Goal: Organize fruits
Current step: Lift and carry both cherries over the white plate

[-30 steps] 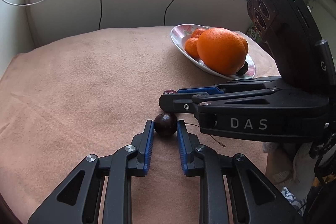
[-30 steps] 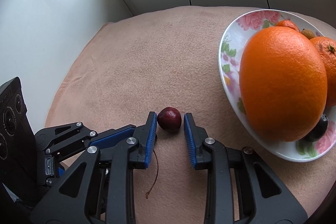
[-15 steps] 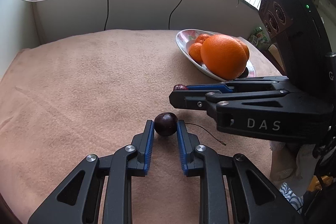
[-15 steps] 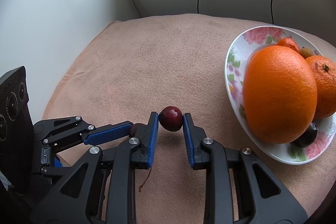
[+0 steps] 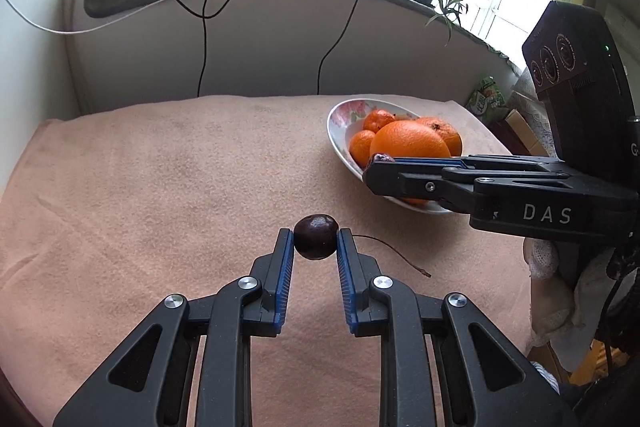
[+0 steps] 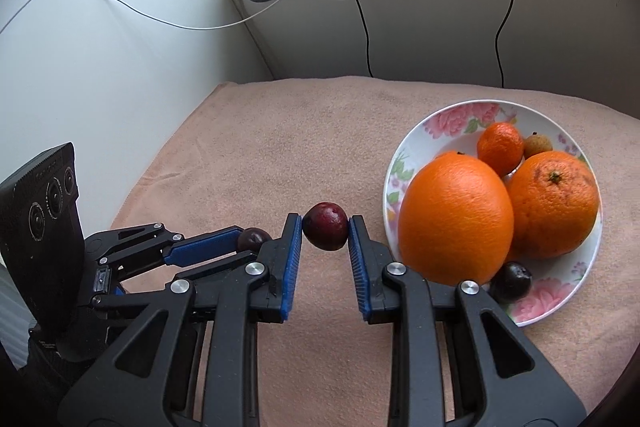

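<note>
Since a second ago, both grippers have lifted their cherries off the pink cloth [image 5: 160, 195] covering the desk. The left gripper [image 5: 316, 243] fingers are clamped on a dark cherry [image 5: 316, 235] with a trailing stem; the right gripper [image 6: 325, 233] fingers are clamped on a red cherry [image 6: 325, 231], both angled downward. Beyond, the floral plate [image 6: 452, 115] of oranges sits at right; open cloth extends left to the wall.
</note>
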`<state>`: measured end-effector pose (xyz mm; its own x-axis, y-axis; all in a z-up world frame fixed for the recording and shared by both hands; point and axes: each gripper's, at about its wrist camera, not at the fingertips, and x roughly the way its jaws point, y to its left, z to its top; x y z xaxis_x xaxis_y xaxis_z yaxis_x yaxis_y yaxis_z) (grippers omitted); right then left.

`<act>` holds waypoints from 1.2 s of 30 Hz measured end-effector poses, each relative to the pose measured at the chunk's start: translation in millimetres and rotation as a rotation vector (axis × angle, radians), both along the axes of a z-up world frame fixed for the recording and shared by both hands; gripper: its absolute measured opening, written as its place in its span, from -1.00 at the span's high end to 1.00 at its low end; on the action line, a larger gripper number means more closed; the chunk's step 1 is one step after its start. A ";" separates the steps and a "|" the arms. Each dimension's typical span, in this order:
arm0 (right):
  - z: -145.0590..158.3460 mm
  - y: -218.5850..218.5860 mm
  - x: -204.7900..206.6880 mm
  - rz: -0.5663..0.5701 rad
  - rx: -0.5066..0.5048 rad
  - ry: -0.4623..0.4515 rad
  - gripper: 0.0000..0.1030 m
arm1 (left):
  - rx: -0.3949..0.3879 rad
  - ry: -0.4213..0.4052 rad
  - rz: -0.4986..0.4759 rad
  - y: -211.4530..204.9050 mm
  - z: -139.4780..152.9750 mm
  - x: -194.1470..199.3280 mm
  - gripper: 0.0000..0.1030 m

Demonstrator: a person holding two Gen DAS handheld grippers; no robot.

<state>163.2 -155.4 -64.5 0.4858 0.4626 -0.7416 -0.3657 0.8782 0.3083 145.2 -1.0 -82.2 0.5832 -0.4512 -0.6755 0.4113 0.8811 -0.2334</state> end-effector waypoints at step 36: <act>24.5 -120.1 56.1 -0.146 0.017 -0.037 0.52 | -0.044 -0.017 -0.073 -96.6 21.7 92.3 0.61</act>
<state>219.4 -275.6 -40.1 0.5756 0.3974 -0.7146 -0.2462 0.9176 0.3120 237.4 -97.6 -60.5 0.5592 -0.5217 -0.6443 0.4781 0.8378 -0.2635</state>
